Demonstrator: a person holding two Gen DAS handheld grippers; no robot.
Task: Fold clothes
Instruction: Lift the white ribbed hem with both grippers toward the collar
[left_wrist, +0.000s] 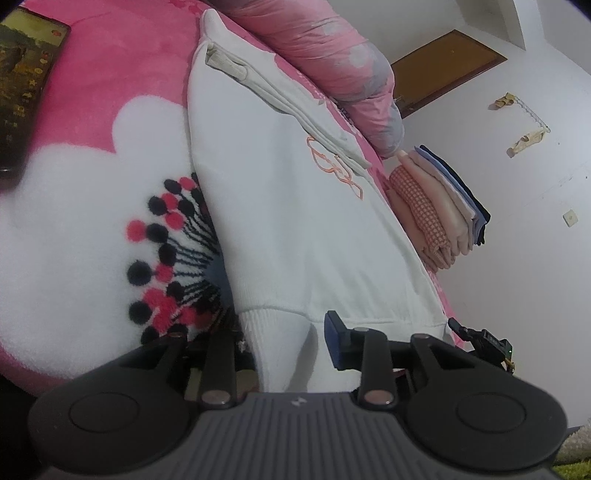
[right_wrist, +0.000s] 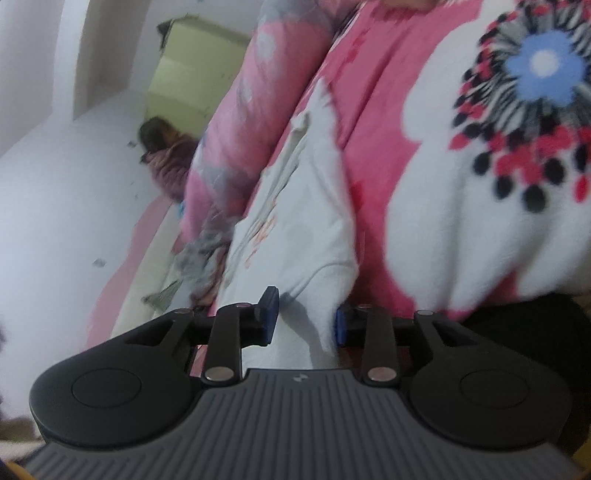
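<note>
A white sweatshirt with orange stitching on its chest lies lengthwise on the pink flowered blanket. Its ribbed hem runs between the fingers of my left gripper. The right blue pad stands a little clear of the cloth, while the left pad is hidden behind the hem. In the blurred right wrist view, a corner of the same sweatshirt hangs between the two blue pads of my right gripper, which stands open with a gap at the left pad.
A stack of folded clothes sits on the bed beyond the sweatshirt. A rolled pink quilt lies along the wall side. A dark framed object rests on the blanket at far left. A person in a purple jacket is by the wall.
</note>
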